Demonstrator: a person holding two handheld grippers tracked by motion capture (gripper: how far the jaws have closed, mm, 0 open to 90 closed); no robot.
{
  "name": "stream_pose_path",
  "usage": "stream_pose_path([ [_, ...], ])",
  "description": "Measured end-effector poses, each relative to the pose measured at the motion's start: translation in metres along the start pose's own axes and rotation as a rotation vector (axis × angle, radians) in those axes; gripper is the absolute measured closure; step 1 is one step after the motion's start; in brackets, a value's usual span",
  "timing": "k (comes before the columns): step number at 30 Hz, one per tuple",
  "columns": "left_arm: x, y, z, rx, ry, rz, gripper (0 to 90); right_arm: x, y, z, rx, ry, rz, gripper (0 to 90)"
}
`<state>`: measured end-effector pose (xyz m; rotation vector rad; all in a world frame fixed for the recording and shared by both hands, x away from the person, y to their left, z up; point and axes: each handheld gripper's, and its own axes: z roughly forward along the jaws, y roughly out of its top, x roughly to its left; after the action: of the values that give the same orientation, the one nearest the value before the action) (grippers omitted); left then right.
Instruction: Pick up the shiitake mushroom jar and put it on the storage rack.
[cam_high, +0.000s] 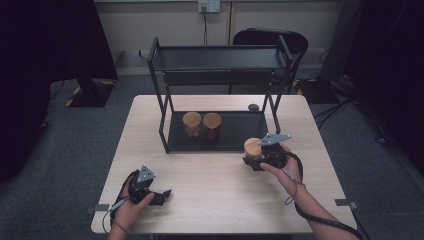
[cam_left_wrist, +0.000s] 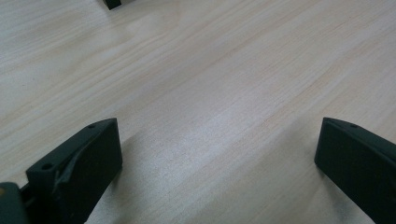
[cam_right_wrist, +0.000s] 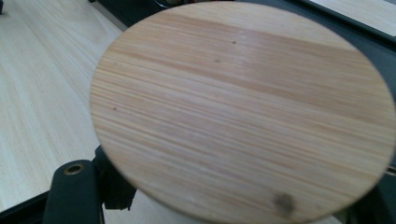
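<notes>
Right gripper (cam_high: 256, 161) clamped on upright jar (cam_high: 252, 148), near table (cam_high: 210, 200) right edge, just in front of rack (cam_high: 220, 131) tray. Left gripper (cam_high: 159, 196) spread, empty, near front-left corner.

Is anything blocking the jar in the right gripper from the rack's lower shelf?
Nothing visible: the wooden-lidded jar in the right gripper faces bare shelf right of the two jars already there.

I see a pale, fine-grained wooden lid (cam_right_wrist: 243, 112) on my held jar. Black rack (cam_high: 220, 60), light wood-grain tabletop (cam_high: 210, 180), black jaws.
</notes>
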<state>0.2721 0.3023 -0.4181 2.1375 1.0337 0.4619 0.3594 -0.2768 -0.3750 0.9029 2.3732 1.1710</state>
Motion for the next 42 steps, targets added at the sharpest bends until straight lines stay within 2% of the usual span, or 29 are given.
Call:
stream_pose_path([
  [26,0.0,0.0,0.0,0.0,0.0,0.0,0.4,-0.002,0.025,0.022,-0.004,-0.025,0.008,25.5],
  [42,0.0,0.0,0.0,0.0,0.0,0.0,0.4,-0.009,0.03,0.041,-0.007,-0.032,0.048,25.5],
])
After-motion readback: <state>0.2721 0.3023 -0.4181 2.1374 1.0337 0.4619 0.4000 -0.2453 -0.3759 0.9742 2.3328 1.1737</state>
